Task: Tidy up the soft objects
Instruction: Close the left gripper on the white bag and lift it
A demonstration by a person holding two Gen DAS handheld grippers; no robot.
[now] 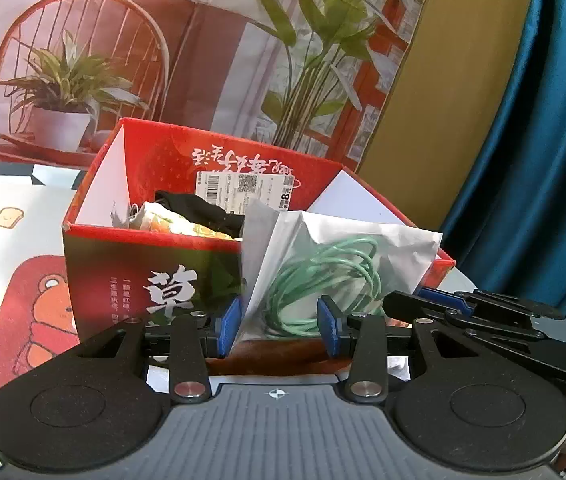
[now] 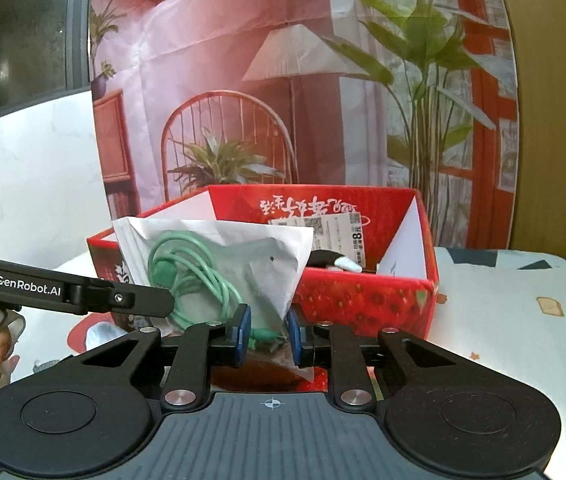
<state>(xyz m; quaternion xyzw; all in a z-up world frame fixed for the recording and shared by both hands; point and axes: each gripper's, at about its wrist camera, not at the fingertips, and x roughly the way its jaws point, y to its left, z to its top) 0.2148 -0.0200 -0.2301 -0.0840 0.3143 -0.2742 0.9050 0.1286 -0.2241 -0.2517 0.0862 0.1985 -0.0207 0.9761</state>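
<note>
Gripping bag (image 2: pixel 219 256) of green cord (image 2: pixel 191 276) in my right hand-held gripper (image 2: pixel 267 334), left hand-held gripper (image 1: pixel 279 326) spread wide around it, before red box (image 2: pixel 367 300).

Backdrop, table cover and surroundings

Printed backdrop (image 1: pixel 243 60) stands beyond the fingers, showing a red wire chair, a potted plant, a floor lamp and tall green leaves. Blue curtain (image 1: pixel 523 160) hangs far right of the fingers in the left wrist view, with an ochre wall (image 1: pixel 455 80) between it and the backdrop. Patterned tablecloth (image 1: pixel 11 240) spreads under and left of the fingers, carrying a bear print (image 1: pixel 49 312) and a toast motif (image 2: pixel 550 306).
</note>
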